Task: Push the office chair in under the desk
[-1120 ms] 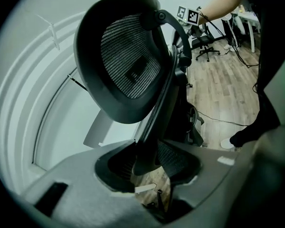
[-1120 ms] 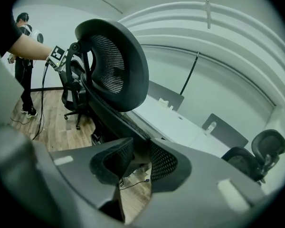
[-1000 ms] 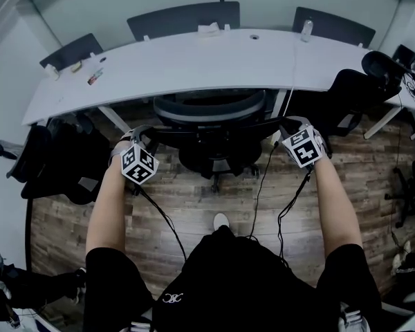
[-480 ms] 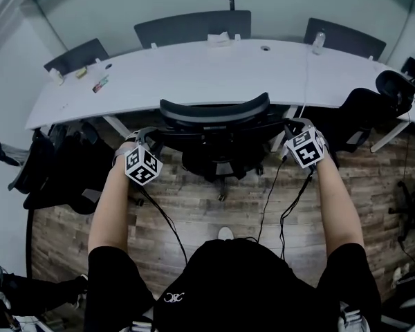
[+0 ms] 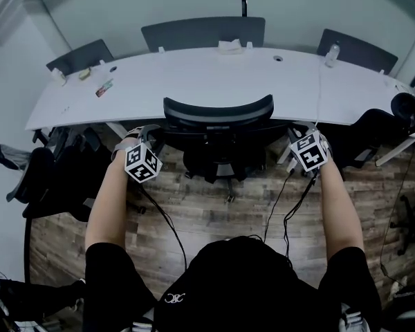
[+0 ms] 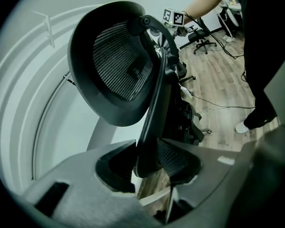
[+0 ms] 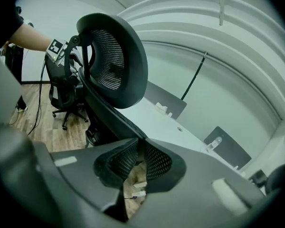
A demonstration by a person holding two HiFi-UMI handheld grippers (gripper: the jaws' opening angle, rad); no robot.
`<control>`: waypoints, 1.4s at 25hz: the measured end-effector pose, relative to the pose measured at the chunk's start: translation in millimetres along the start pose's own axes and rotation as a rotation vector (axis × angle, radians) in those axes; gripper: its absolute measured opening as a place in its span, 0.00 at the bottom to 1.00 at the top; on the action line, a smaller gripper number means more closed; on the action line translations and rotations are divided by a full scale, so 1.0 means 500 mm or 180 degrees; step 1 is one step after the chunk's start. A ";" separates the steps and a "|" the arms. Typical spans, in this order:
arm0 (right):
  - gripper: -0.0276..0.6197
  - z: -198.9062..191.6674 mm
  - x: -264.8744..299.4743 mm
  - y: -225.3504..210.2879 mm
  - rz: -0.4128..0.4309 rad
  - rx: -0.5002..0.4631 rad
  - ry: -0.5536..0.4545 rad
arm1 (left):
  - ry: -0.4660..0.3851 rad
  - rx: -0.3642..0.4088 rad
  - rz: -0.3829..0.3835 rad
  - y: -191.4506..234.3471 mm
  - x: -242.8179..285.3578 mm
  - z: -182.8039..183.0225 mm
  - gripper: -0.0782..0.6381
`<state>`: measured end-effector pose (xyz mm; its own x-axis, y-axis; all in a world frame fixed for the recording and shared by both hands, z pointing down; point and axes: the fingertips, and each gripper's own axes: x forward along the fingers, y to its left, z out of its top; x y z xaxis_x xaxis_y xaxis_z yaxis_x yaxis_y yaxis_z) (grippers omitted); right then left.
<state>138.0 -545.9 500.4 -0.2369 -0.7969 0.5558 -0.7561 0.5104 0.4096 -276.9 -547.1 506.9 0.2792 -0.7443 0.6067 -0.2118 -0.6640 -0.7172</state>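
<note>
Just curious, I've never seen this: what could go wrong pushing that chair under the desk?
The right gripper's jaws, which have just been closing, pinch a thin edge of the office chair's back and could slip. Cables hanging from it and the left gripper trail near the chair's base and might snag.

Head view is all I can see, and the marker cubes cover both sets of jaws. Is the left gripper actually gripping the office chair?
Observer: Yes. The left gripper view shows the left gripper with its jaws clamped on the dark side bar of the office chair, below the mesh headrest.
Operator: And the right one?
Observer: The right gripper has just been closing its jaws. In its own view, the thin edge of the chair's back runs in between the pads, which look pressed on it.
</note>
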 end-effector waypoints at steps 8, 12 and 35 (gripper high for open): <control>0.06 0.050 0.083 -0.034 -0.0069 0.0077 -0.0138 | 0.0097 0.0015 0.0037 0.061 0.060 -0.033 0.31; 0.06 0.070 0.111 -0.044 -0.0007 0.0021 -0.0176 | 0.0161 -0.0050 0.0081 0.081 0.078 -0.045 0.31; 0.06 0.130 0.203 -0.080 0.0149 -0.0050 -0.0272 | 0.0674 -0.0196 0.0226 0.161 0.152 -0.084 0.31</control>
<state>104.7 -668.5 493.5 -0.3235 -0.7963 0.5112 -0.7334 0.5524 0.3963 -311.8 -660.2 509.6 0.0603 -0.7834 0.6186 -0.2825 -0.6078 -0.7422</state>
